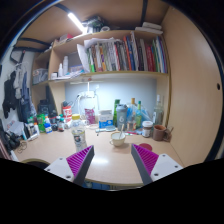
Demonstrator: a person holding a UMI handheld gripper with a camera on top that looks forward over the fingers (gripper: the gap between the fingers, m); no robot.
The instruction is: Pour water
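My gripper (pixel 112 156) hovers over the front of a wooden desk (pixel 110 168), open, with only bare desk between its purple pads (pixel 81 161). Just beyond the left finger stands a tall white cup (pixel 79 136). A low white cup (pixel 119 139), with what looks like a spoon in it, sits a little ahead of the gap and closer to the right finger. Farther back, clear plastic bottles (pixel 121 116) stand near the wall. I cannot tell whether any vessel holds water.
Small bottles and jars (pixel 45 124) crowd the desk's back left. At the back right are a jar (pixel 148 128) and a brown pot (pixel 160 132). A purple item (pixel 146 147) lies by the right finger. Bookshelves (pixel 110 55) hang above; a wooden panel (pixel 190 90) walls the right.
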